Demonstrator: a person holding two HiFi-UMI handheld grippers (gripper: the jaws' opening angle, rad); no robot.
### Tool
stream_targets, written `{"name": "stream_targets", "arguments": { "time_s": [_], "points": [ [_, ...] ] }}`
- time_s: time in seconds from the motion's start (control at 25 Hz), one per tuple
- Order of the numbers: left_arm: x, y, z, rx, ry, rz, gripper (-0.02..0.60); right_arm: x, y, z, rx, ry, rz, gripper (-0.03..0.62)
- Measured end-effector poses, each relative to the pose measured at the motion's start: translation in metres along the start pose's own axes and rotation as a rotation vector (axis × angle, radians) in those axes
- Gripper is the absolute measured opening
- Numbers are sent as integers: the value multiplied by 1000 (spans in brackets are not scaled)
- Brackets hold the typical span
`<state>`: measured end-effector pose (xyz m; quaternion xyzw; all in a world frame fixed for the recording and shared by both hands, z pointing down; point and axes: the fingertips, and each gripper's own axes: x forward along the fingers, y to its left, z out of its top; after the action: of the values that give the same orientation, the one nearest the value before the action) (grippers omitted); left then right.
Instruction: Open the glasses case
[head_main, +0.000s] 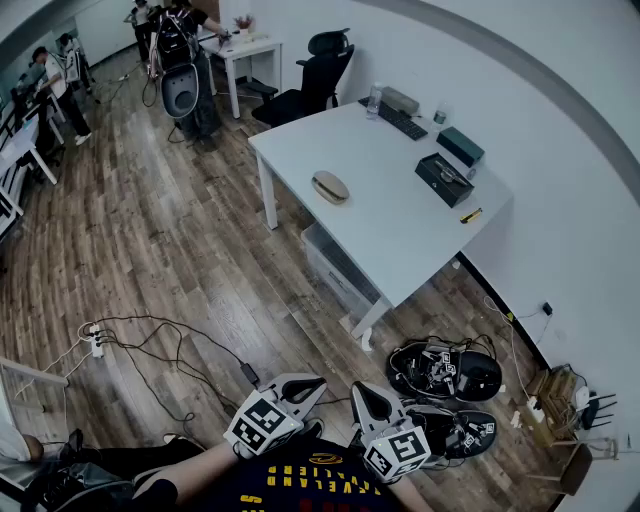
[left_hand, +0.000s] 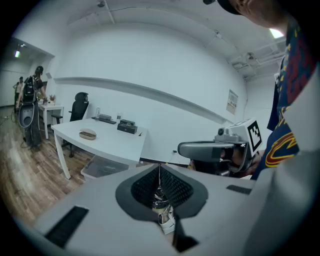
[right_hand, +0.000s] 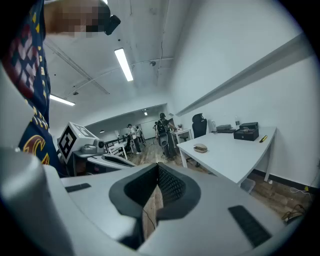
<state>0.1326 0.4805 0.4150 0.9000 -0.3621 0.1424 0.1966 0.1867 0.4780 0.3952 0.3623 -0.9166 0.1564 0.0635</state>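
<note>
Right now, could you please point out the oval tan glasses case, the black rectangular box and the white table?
Oval tan glasses case (head_main: 330, 186), head view, the middle of its top.
Black rectangular box (head_main: 445, 179), head view, its centre.
White table (head_main: 390, 225), head view, bare top surface.

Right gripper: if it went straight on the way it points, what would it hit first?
Probably the wooden floor, left of the white table. Nothing nearer shows ahead of the shut right gripper, though depth is hard to judge.
</note>
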Motion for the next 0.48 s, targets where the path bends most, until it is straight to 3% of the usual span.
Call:
{"name": "stream_targets", "arguments": {
  "time_s": [0.48],
  "points": [
    [0,-10,-10,13,12,-2,14,-9,-1,-1,-1,-16,5,17]
  ]
}}
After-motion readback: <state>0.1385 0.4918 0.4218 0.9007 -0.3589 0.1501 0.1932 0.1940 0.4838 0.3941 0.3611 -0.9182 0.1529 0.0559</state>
